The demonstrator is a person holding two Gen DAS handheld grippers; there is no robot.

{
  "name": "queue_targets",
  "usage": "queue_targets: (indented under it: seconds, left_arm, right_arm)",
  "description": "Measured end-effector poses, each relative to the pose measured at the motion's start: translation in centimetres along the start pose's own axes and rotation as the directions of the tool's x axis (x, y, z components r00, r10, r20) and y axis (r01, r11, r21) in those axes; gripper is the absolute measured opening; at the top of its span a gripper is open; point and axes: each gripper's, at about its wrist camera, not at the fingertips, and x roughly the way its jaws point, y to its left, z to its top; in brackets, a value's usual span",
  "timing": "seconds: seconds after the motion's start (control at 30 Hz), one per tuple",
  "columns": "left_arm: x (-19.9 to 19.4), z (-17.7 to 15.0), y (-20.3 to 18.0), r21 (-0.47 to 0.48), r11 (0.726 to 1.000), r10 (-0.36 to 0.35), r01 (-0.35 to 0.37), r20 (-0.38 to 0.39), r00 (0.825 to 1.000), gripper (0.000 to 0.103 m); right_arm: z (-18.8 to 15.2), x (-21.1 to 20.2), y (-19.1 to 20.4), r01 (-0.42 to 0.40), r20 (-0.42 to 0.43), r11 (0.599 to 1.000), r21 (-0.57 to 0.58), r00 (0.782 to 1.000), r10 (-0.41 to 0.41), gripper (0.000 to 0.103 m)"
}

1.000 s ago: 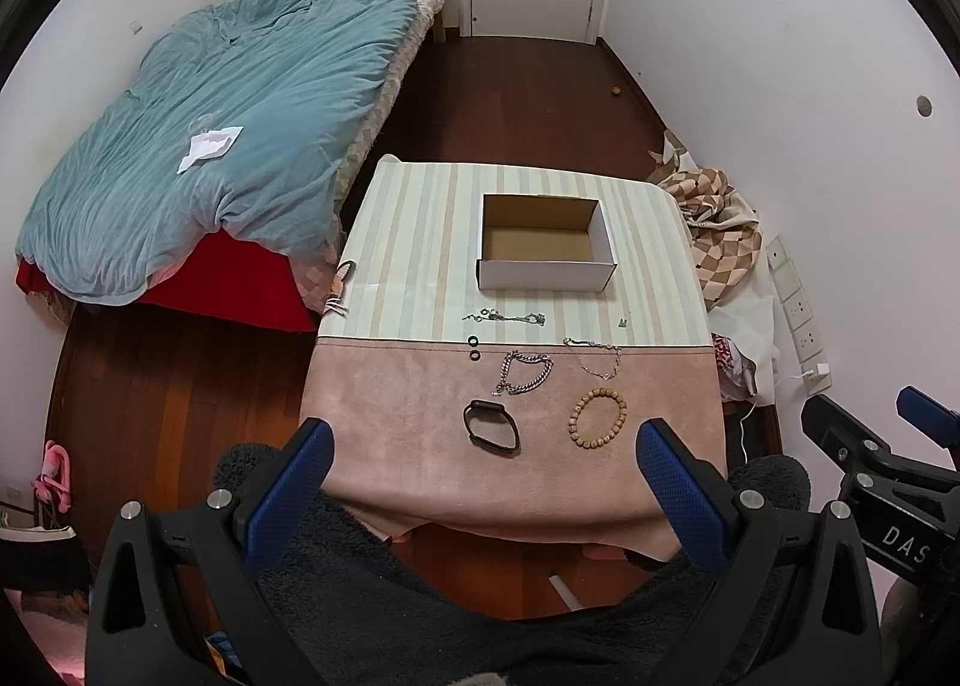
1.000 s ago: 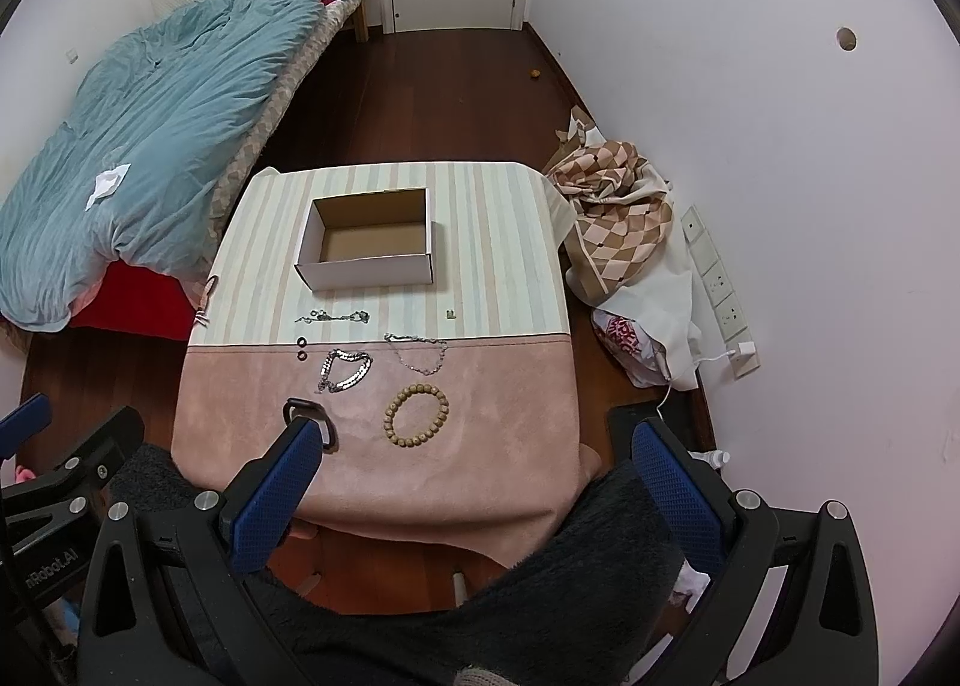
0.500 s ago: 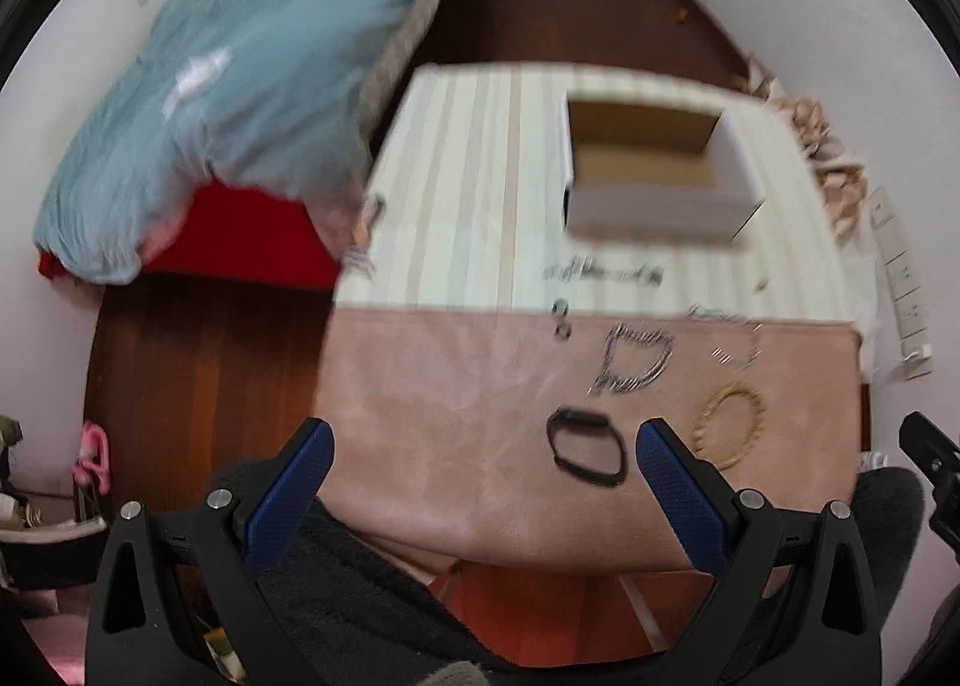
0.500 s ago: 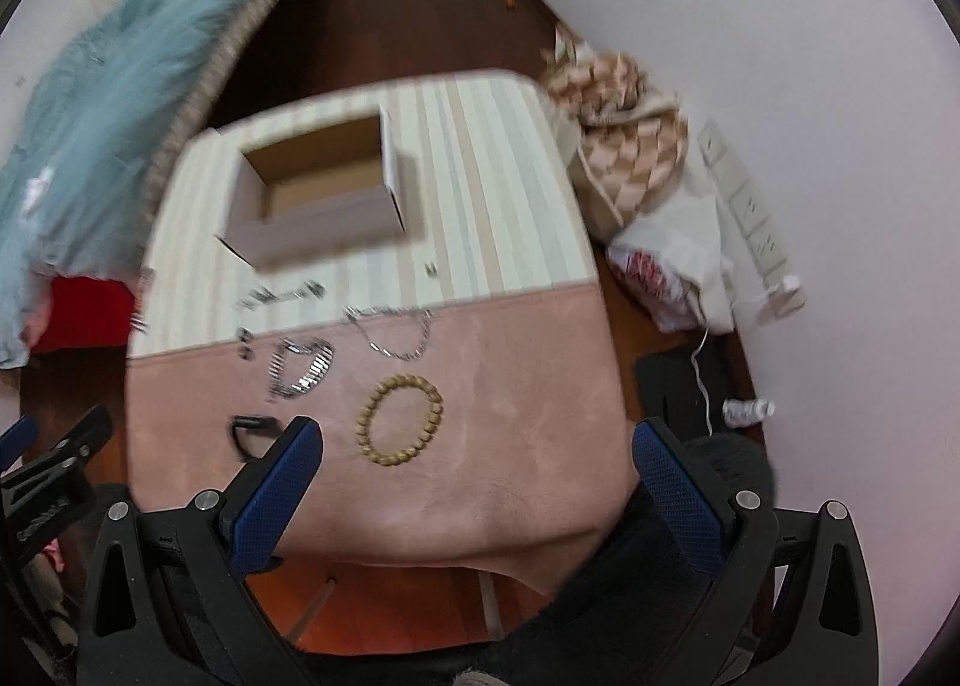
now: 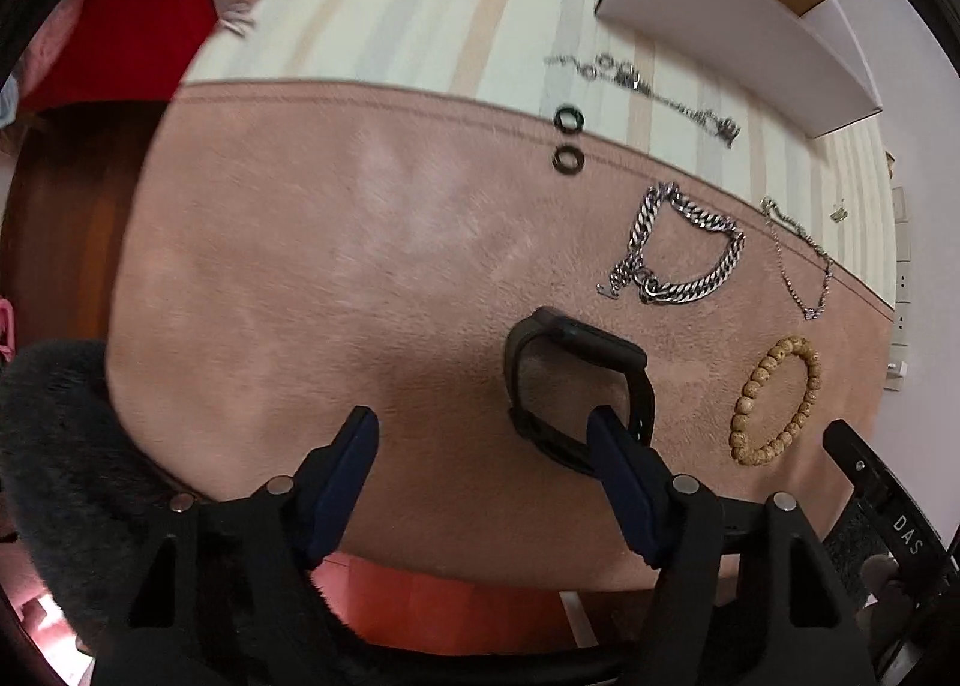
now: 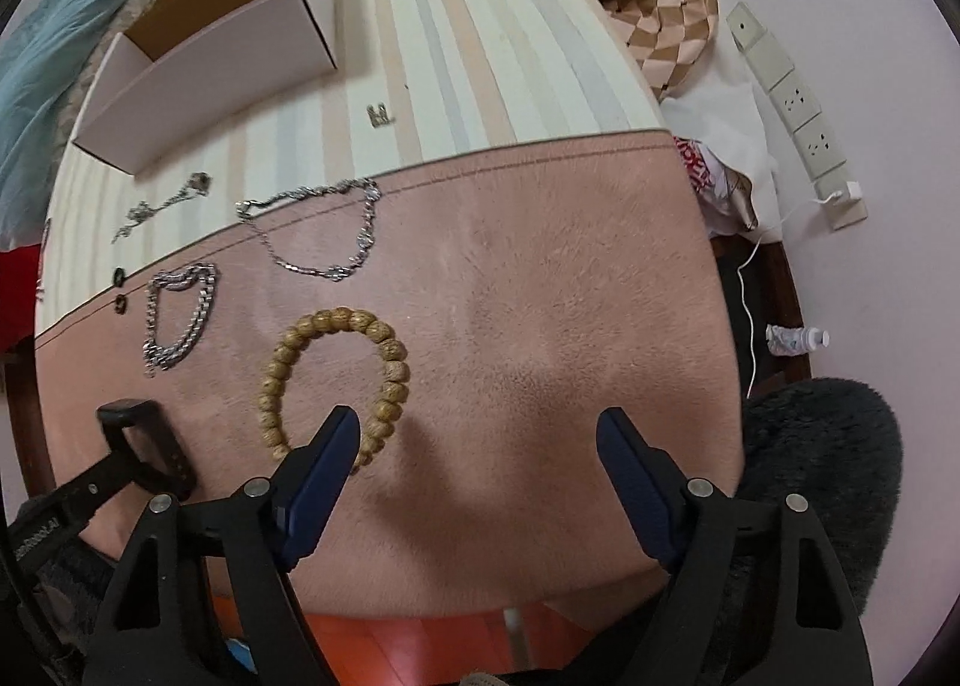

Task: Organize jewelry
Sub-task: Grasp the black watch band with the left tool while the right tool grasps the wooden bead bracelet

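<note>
Jewelry lies on a pink cloth over the table. My left gripper (image 5: 483, 440) is open low over the cloth, its right finger touching or just above a black band (image 5: 576, 380). A thick silver chain (image 5: 678, 254), a thin chain (image 5: 801, 260), two black rings (image 5: 568, 140) and a wooden bead bracelet (image 5: 777, 398) lie beyond. My right gripper (image 6: 477, 443) is open, its left finger at the near edge of the bead bracelet (image 6: 336, 380). An open white box (image 6: 210, 56) stands at the back.
A small clasp (image 6: 380, 114) lies on the striped cloth (image 6: 480, 56). A checked fabric heap (image 6: 654, 8), wall sockets (image 6: 798, 110) and a small bottle (image 6: 798, 339) are right of the table. A dark furry cushion (image 6: 822, 476) is near the front edge.
Both grippers have dropped and moved forward from high above the room to just over the pink cloth, left at the black band, right at the bead bracelet. Both stay open.
</note>
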Motion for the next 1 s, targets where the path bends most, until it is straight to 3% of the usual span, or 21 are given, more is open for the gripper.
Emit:
queue_targets:
  seconds: [0.07,0.1,0.17,0.3,0.4,0.43,0.53,0.67,1.0]
  left_arm:
    - [0.9,0.1,-0.2,0.0,1.0,-0.012,0.012,-0.009,1.0,0.064]
    - [1.2,0.0,-0.2,0.002,1.0,-0.016,0.016,-0.009,1.0,0.056]
    - [1.2,0.1,-0.7,0.026,1.0,-0.008,0.007,0.019,1.0,0.051]
    - [1.1,0.3,-1.8,0.087,0.996,0.019,-0.023,0.045,0.999,0.008]
    - [0.9,0.5,-2.3,0.123,0.992,0.033,-0.041,0.068,0.997,0.005]
    - [0.8,0.6,-2.5,0.13,0.99,0.037,-0.047,0.074,0.997,0.004]
    - [0.7,0.6,-2.8,0.149,0.986,0.055,-0.068,0.093,0.994,0.003]
    - [1.1,-0.1,-2.7,0.163,0.983,0.064,-0.082,0.108,0.992,0.002]
    - [1.4,-0.7,-2.3,0.173,0.981,0.064,-0.086,0.129,0.99,0.002]
  right_arm:
    - [0.2,0.6,-0.1,-0.011,-0.014,1.0,0.005,1.0,0.011,0.078]
    - [0.3,1.1,-0.2,-0.014,-0.021,1.0,0.007,1.0,0.014,0.077]
    - [0.6,1.5,-0.4,-0.023,-0.03,1.0,0.012,0.999,0.024,0.073]
    - [1.0,2.3,0.3,-0.027,-0.031,1.0,0.002,0.999,0.027,0.067]
    - [1.1,2.4,1.4,0.007,-0.016,0.999,-0.045,1.0,-0.008,0.064]
    - [1.1,2.3,1.7,0.006,-0.009,0.998,-0.056,1.0,-0.007,0.055]
    - [0.7,1.8,2.2,0.012,-0.011,0.996,-0.089,1.0,-0.013,0.01]
    - [-0.2,1.5,2.1,0.015,-0.059,0.994,-0.106,0.998,-0.021,0.01]
    - [-1.2,0.9,2.6,0.022,-0.037,0.994,-0.108,0.999,-0.026,0.01]
